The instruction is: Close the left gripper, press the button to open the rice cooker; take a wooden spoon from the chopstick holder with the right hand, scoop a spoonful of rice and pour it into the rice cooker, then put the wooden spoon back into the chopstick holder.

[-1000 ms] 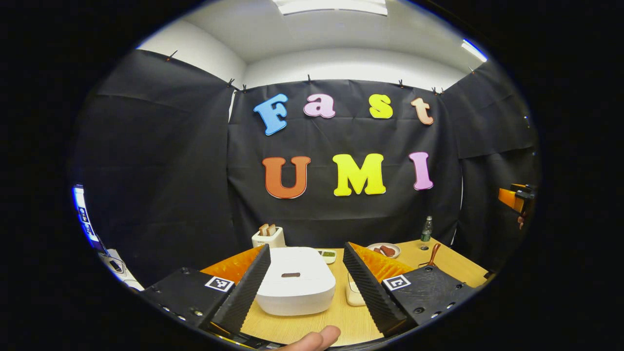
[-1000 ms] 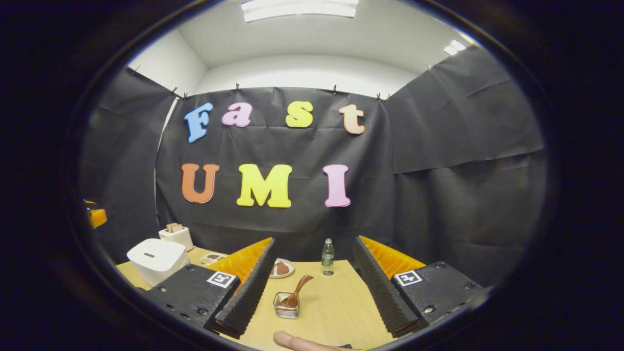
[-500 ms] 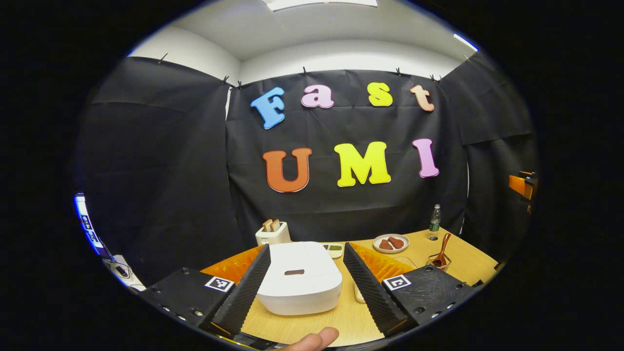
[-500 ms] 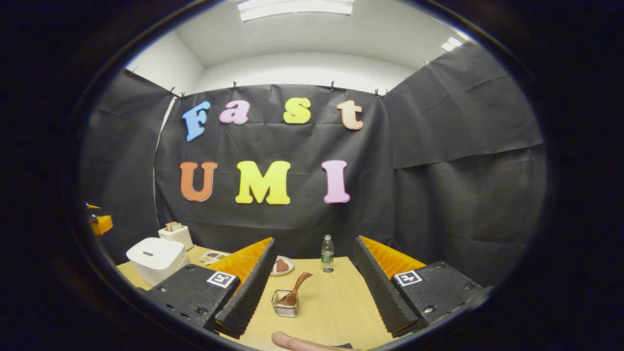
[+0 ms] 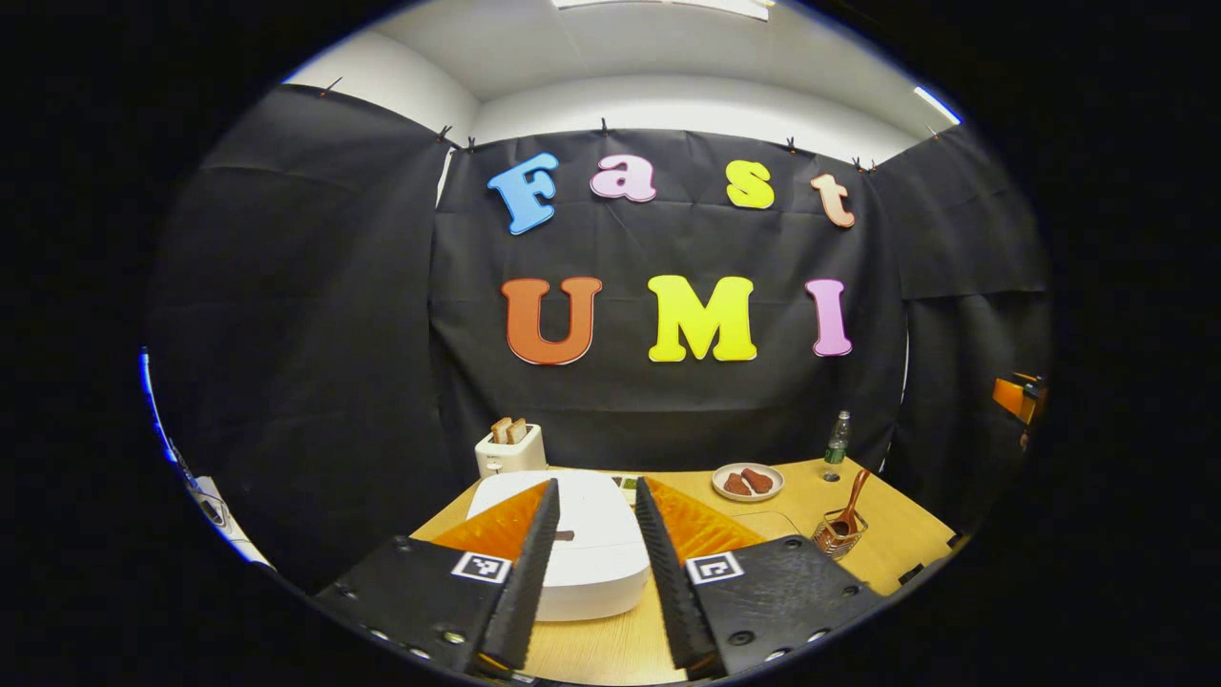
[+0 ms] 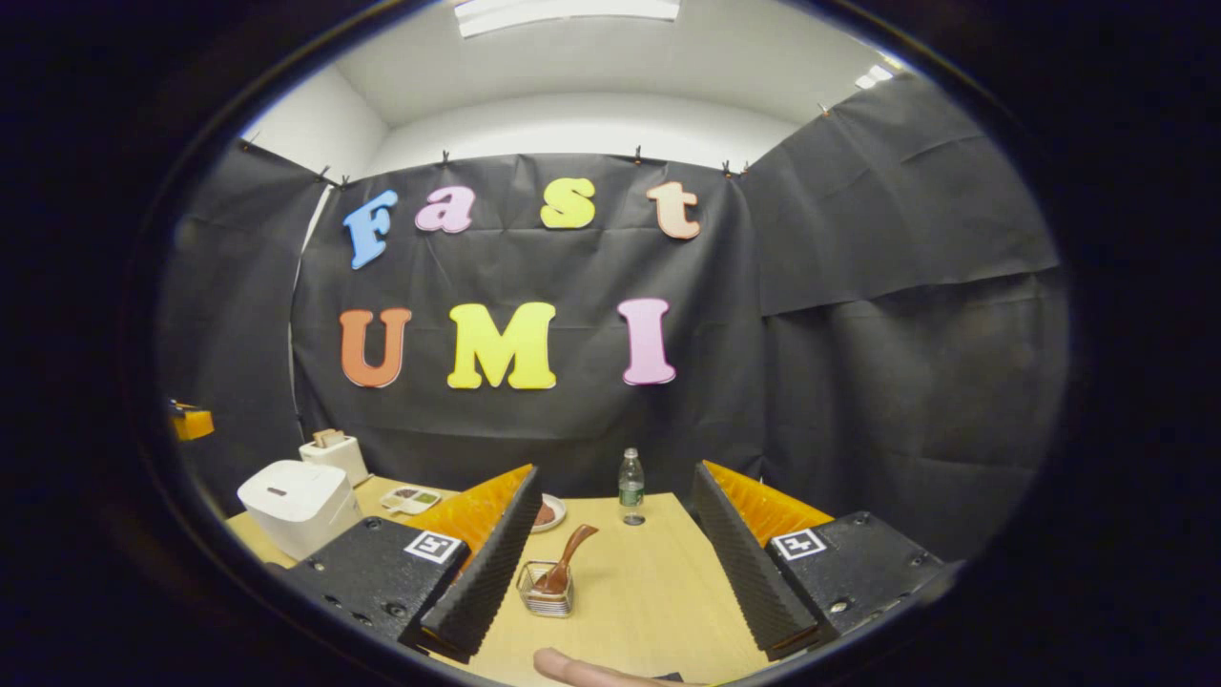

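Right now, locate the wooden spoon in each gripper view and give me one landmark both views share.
Left gripper view: the wooden spoon stands in the chopstick holder at lower right, beyond the left gripper.
Right gripper view: the wooden spoon leans in the chopstick holder low at centre, ahead of the right gripper.
Shared landmark: the water bottle, behind the spoon by the wall.

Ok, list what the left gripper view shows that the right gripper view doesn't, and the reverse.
Left gripper view: its own left gripper, fingers close but apart, framing the rice cooker lid. Right gripper view: its own right gripper, wide open, framing the chopstick holder, and a fingertip at the bottom edge. Shared: rice cooker, toaster, bottle, wooden spoon in the holder.
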A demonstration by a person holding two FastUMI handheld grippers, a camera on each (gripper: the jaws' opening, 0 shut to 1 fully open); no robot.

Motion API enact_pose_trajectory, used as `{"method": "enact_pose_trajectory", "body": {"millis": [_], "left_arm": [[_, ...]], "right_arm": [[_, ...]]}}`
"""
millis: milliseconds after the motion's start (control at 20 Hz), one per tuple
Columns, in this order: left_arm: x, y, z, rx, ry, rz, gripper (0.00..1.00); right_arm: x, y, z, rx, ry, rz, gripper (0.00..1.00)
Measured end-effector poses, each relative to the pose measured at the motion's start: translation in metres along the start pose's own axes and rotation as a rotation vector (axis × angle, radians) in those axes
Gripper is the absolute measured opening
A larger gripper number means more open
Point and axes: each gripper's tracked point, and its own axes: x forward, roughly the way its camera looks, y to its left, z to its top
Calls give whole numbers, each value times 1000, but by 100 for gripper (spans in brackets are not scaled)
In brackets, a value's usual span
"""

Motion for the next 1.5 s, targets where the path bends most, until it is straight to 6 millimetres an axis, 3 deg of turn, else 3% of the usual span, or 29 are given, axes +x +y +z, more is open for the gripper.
{"method": "enact_pose_trajectory", "body": {"millis": [150, 400, 500, 750, 1100, 1300, 1500], "left_arm": [[4, -8, -9, 28, 37, -38, 30], [16, -3, -23, 122, 61, -24, 30], [27, 0, -31, 94, 93, -12, 0], [54, 20, -56, 58, 185, 33, 0], [96, 44, -112, 11, 363, 90, 0], [114, 46, -132, -17, 402, 91, 0], [126, 49, -137, -16, 405, 93, 0]], "right_arm": [[3, -4, -2, 2, 6, -3, 100], [6, -11, -6, 5, 6, -16, 100], [7, -12, -10, 9, 9, -13, 100], [14, -18, -22, 14, 28, -15, 100], [28, -34, -38, 20, 47, -35, 100], [33, -37, -50, 23, 67, -33, 100], [40, -44, -61, 24, 89, -45, 100]]}}
